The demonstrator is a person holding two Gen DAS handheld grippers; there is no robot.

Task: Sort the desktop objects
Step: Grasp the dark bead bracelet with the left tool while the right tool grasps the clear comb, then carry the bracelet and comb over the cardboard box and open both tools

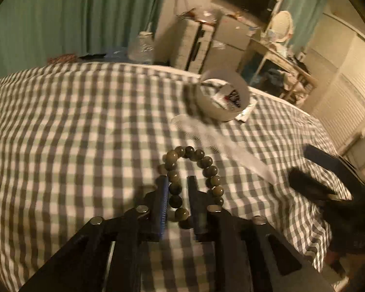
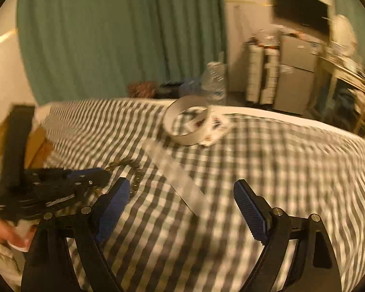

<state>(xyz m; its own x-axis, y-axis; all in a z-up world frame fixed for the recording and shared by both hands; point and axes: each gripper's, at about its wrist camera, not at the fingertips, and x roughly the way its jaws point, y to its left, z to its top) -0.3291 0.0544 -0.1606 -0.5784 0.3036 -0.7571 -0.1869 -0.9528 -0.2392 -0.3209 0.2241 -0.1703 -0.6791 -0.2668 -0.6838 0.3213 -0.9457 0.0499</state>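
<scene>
Left wrist view: the left claw (image 1: 178,182) straddles one side of the dark olive bead bracelet (image 1: 193,172) on the gingham-covered surface (image 1: 73,126); whether the narrowed pads pinch the beads, I cannot tell.

Right wrist view: the right claw (image 2: 181,194) gapes empty, the clear plastic ruler (image 2: 175,172) slanting just ahead toward the white round bowl (image 2: 189,121).
</scene>
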